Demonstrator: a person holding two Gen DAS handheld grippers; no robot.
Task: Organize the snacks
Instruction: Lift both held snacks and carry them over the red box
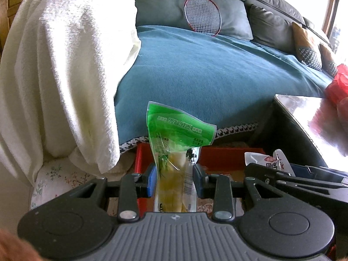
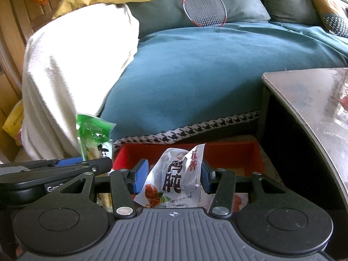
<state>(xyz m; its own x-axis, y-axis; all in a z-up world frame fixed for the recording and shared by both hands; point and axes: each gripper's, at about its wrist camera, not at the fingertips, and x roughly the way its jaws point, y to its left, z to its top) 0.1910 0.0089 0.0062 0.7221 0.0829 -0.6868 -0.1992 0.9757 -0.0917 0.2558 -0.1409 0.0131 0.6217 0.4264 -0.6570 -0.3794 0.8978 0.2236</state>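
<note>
Left gripper (image 1: 174,180): jaws nearly closed, blue pads pinching the green packet (image 1: 176,152) across its narrow waist. Packet's long axis runs straight out along the fingers, green header end flaring up and away, yellowish contents end tucked back toward the palm

Right gripper (image 2: 174,175): jaws set a bit wider, clamped on the white packet (image 2: 174,180), which is crumpled, long axis also roughly along the fingers, top corner folded over

Both pouches are off any surface, carried in the air. The red bin (image 2: 228,152) sits on the floor directly ahead of and below both sets of jaws, tight against the blue-covered sofa (image 2: 206,65), just left of the table (image 2: 304,91) corner

Key relation: the bin opening is forward and down from both grippers. In the right wrist view the white packet lines up over the bin's middle; in the left wrist view the green packet sits over the bin's left wall (image 1: 141,158), so the right hand looks better placed to drop first. Left probably needs a nudge toward centre before letting go

The two grippers are side by side, nearly touching, so staggered release is the safer call. Bin contents mostly hidden by the grippers, can't tell how full
</note>
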